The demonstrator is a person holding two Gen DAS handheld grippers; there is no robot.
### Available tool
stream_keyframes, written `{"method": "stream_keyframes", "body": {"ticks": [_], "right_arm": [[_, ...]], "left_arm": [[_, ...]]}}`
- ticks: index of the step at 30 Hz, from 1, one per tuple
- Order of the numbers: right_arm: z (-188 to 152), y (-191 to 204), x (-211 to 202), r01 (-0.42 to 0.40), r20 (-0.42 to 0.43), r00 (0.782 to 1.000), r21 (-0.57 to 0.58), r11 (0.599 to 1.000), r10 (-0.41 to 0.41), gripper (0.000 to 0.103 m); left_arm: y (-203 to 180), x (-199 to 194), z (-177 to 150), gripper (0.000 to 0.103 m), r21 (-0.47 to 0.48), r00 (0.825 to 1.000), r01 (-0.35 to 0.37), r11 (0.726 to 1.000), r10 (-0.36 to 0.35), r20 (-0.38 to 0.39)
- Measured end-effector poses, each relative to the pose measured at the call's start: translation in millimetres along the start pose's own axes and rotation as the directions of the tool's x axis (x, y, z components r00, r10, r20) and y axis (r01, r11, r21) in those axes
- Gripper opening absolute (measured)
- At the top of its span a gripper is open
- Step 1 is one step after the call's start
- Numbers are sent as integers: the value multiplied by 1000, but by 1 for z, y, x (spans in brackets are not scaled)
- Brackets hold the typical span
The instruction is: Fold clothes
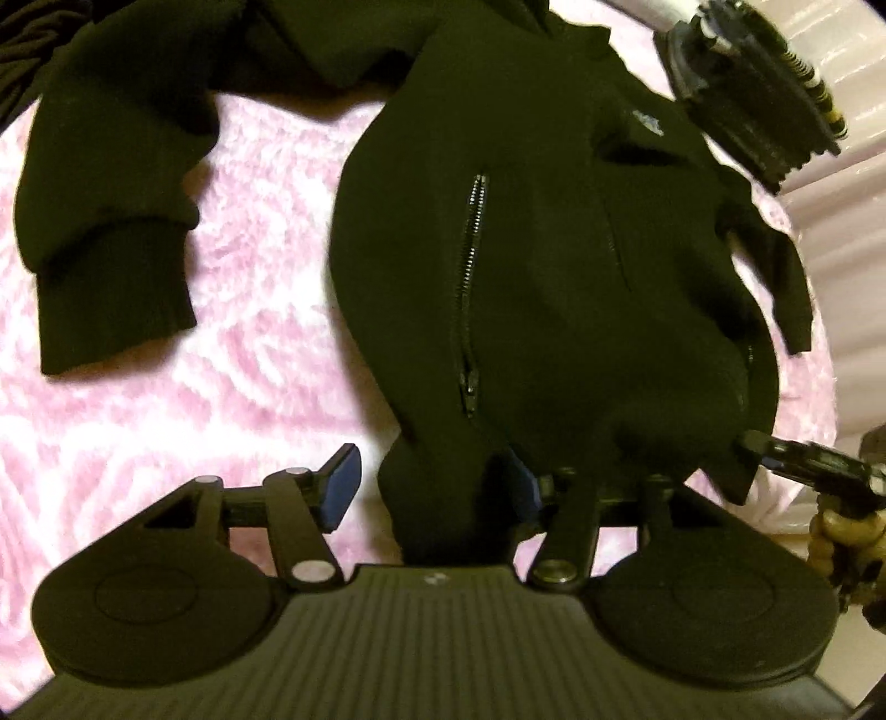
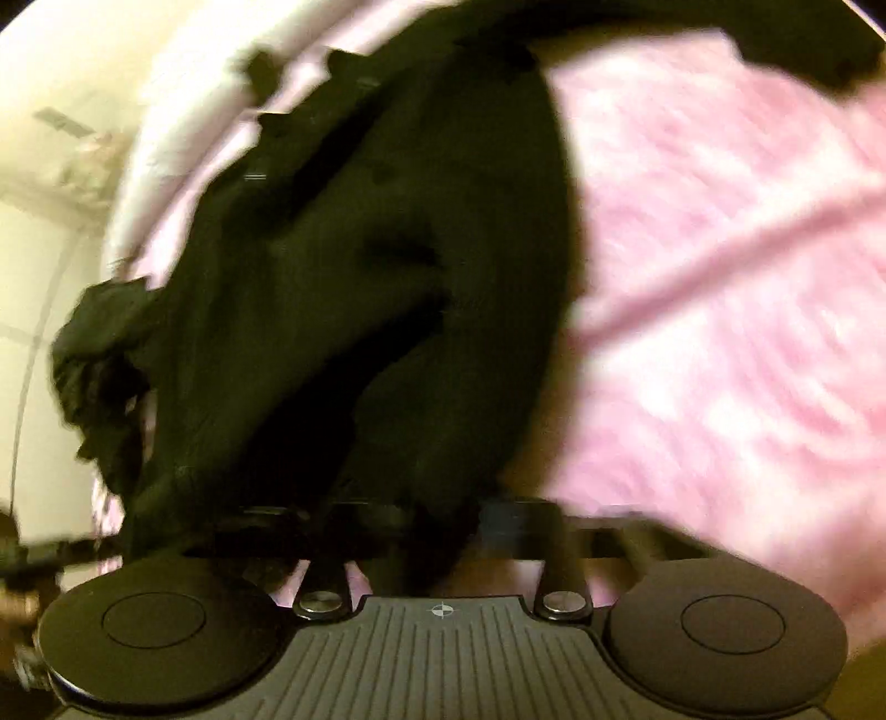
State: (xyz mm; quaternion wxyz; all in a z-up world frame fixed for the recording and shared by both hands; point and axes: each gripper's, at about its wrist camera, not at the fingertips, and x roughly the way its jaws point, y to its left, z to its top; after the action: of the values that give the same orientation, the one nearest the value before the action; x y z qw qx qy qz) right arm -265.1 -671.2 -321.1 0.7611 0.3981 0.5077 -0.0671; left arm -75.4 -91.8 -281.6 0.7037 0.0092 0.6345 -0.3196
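A black zip jacket (image 1: 542,266) lies on a pink fuzzy blanket (image 1: 166,421). One sleeve with a ribbed cuff (image 1: 111,299) lies out to the left. My left gripper (image 1: 432,487) has its blue pads (image 1: 340,487) spread apart, with a bunched fold of the jacket's hem between them; the left pad stands clear of the cloth. In the blurred right wrist view the jacket (image 2: 387,266) hangs over my right gripper (image 2: 437,520), whose fingertips are hidden in the cloth. The right gripper's body shows in the left wrist view at the upper right (image 1: 758,94).
The pink blanket (image 2: 720,332) spreads wide to the right of the jacket. A pale wall or bed edge (image 2: 66,232) lies to the left. Another dark garment (image 1: 33,33) sits at the far upper left. A hand (image 1: 841,531) shows at the right edge.
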Motion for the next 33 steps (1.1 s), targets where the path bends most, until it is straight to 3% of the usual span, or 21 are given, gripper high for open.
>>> {"method": "stream_keyframes", "body": {"ticks": [3,9,13,17,18,20,21,22,26,31,33], "right_arm": [[12,9,-27,66,-32,997,-120,991,-71,10],[49,-3,-82,287,62,958,-256,923,-281,10],[47,-1,-62,301,32,952,-295,907,-305,10],[46,3,-46,300,11,950,-306,904,-311,10],[47,1,-49,299,10,950,-309,903,-311,10],[49,-7,-59,297,9,950,-322,899,-311,10],[51,-5,-63,296,8,950,-332,896,-311,10],[53,-1,-68,293,5,951,-343,893,-310,10],[61,25,-102,260,-25,955,-406,876,-295,9],[48,39,-130,313,-69,919,-471,825,-389,10],[43,26,-123,349,-46,912,-437,829,-408,10]], "left_arm": [[-2,-10,-8,59,3,1000,13,1000,-13,20],[-9,-9,-19,59,61,999,42,997,-42,4],[-5,10,-16,60,39,999,52,998,-52,13],[-13,20,-11,59,58,993,112,992,-113,27],[-17,21,-10,54,80,992,126,989,-128,20],[-22,23,-10,32,110,988,155,982,-156,-2],[-23,22,-11,14,122,986,165,979,-163,-21],[-25,21,-10,6,138,988,156,978,-152,-37],[-35,-13,-9,5,172,981,189,967,-178,-80],[-57,-64,-25,6,209,962,242,947,-207,-178],[-60,-55,-38,8,200,967,194,960,-154,-202]]}}
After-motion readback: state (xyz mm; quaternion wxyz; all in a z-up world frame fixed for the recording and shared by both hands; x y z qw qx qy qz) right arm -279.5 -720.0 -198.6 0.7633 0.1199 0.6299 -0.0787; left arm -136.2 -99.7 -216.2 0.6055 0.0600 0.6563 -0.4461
